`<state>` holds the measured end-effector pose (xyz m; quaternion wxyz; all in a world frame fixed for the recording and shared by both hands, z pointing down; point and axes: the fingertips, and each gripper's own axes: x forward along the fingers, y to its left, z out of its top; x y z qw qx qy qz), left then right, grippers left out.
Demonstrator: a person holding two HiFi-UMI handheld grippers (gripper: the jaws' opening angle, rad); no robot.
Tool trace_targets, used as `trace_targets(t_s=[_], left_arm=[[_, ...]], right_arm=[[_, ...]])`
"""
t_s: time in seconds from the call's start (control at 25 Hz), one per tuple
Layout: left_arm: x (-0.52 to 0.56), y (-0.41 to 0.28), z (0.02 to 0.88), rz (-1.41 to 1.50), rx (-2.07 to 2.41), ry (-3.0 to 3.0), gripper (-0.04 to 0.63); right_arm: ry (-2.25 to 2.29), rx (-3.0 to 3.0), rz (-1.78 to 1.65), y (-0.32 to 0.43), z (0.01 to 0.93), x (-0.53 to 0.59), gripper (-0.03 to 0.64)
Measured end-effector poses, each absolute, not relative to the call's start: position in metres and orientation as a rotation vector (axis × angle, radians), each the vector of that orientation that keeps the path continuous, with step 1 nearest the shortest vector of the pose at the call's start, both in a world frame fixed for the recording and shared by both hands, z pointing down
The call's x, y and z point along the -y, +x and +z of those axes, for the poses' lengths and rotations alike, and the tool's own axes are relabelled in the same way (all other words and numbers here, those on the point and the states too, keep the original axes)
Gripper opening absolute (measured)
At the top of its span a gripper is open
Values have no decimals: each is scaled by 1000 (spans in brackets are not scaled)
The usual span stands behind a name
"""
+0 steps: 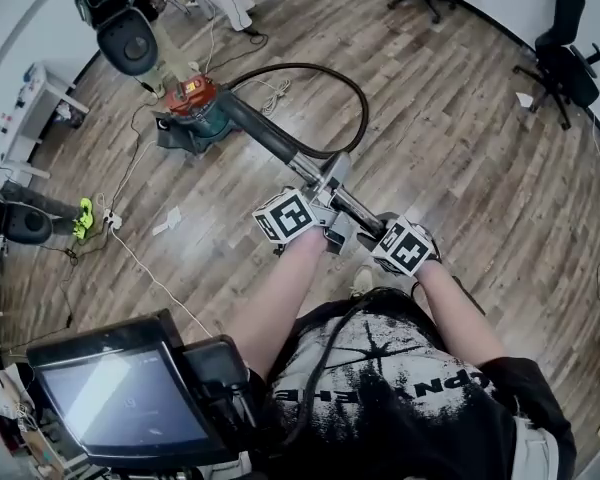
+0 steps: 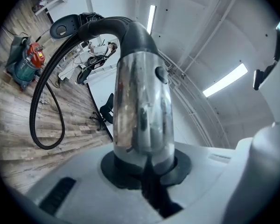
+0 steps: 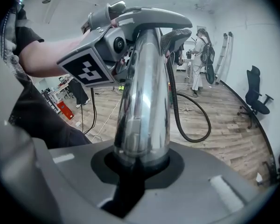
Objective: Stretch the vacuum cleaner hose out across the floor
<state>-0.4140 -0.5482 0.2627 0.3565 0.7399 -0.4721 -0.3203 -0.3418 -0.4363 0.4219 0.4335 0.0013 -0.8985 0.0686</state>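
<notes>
Hose: a black ribbed hose (image 1: 310, 66) lies on the wooden floor (image 1: 460, 138) in one open loop, curved rather than straight.
Hose path: from the tube's dark far end it swings out toward the floor's far right side, curls back and passes under the tube. In the left gripper view it hangs down from the dark bend and rounds a low loop on the boards.
Vacuum cleaner: the red-and-teal vacuum cleaner (image 1: 195, 103) stands on the floor toward its far left corner, well apart from the person.
Metal tube: a shiny metal tube (image 1: 358, 208) is held off the floor in front of the person, its dark end pointing toward the vacuum cleaner.
Left gripper: the left gripper (image 2: 144, 169) has its jaws drawn narrow, pressed on the metal tube, which rises straight out from between them.
Right gripper: the right gripper (image 3: 139, 164) has narrow jaws clamped on the same tube, closer to the person's body.
Spacing: the two grippers sit near each other along the tube, not touching. The left one is just beside the grey handle (image 1: 332, 173).
Cable: a white cable (image 1: 145, 268) trails over the floor's left side.
Chairs: black office chairs (image 1: 565, 43) stand at the floor's far right edge.
Bystander: a person in white (image 3: 198, 62) stands at the far end of the room.
</notes>
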Motion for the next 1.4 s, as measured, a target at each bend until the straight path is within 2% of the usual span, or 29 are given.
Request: trace_targets(t_s=[0.64, 1.16, 1.4], left_arm=[[403, -389, 272, -913, 1163, 1870, 40], [355, -350, 256, -954, 1146, 1866, 40], [349, -303, 256, -961, 1204, 1860, 40]], right_arm=[[31, 2163, 123, -304, 426, 296, 71], [41, 2143, 89, -261, 411, 252, 72], [-10, 2161, 73, -213, 411, 249, 72]])
